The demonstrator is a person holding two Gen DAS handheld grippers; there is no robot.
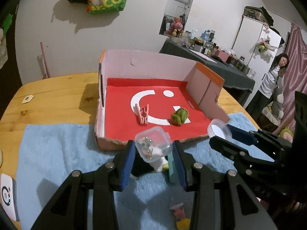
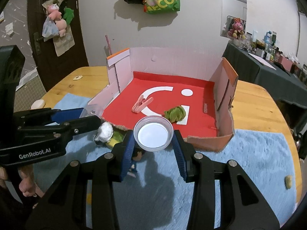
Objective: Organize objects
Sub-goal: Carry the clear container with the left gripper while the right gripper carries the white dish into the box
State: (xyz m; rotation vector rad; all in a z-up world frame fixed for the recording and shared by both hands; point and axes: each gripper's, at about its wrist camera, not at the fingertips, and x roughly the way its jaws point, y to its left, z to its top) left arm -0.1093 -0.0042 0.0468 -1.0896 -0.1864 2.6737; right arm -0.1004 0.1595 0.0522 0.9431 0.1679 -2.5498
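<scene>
Just ahead of both grippers sits the cardboard box [image 1: 209,80], a pink clip [image 1: 142,115] and green ball [image 1: 179,116] already inside. Left gripper [image 1: 153,154] pinches a small clear case [image 1: 153,146]; right gripper [image 2: 153,140] pinches its round lid [image 2: 153,133], held just beside it (both above the blue mat [image 2: 239,163]). Seemingly the closing step: lid must meet case squarely, then both go forward into the box.

Dim, hard shadows, fisheye-warped edges
</scene>
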